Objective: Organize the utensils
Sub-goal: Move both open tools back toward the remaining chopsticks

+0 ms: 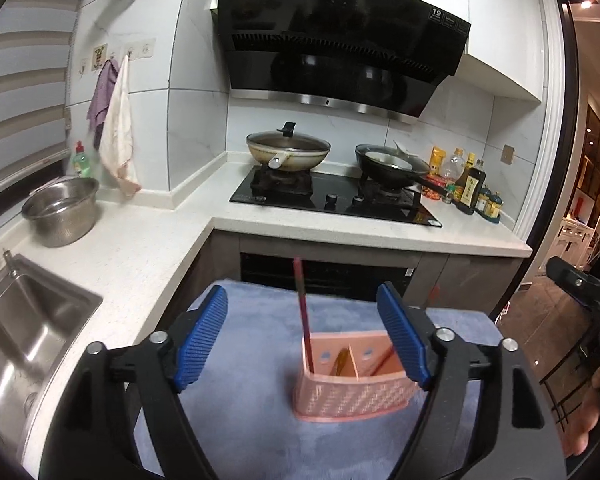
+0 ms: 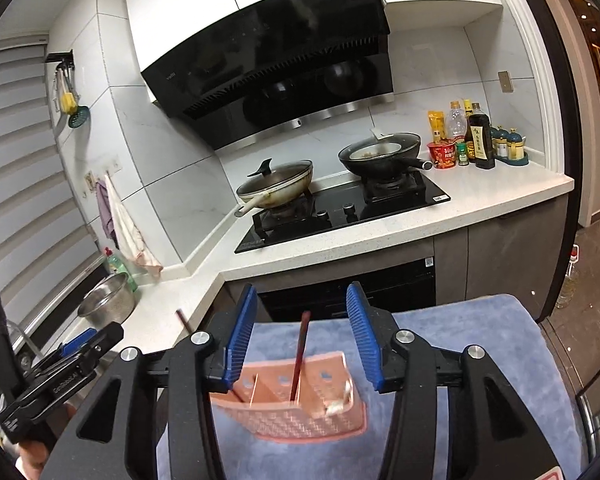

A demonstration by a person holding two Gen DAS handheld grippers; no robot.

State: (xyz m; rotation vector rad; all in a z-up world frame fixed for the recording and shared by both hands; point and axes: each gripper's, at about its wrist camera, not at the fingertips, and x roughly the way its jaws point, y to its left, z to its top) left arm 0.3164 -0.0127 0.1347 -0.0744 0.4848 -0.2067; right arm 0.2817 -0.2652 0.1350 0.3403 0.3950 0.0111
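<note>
Black arms of the left gripper (image 1: 302, 340) fill the bottom of its view, blue fingers (image 1: 202, 338) spread wide apart and holding nothing; the right-hand finger looks to overlap the holder's end, though contact is hard to judge. Likewise the right gripper (image 2: 302, 344) stands agape and empty above the same spot. Beneath both lies a blue-grey towel (image 1: 252, 392) spread over a raised surface in front of the white counter (image 1: 132, 256). On the towel sits a pink utensil holder (image 2: 296, 408), split into compartments by thin dividers. One dark red chopstick (image 2: 300, 360) stands nearly upright in a middle compartment, its top rising well above the rim. A second slim red stick (image 1: 380, 362) leans low in the neighbouring compartment, and a small pale utensil (image 2: 336, 406) rests at the holder's far end, too blurred to name
</note>
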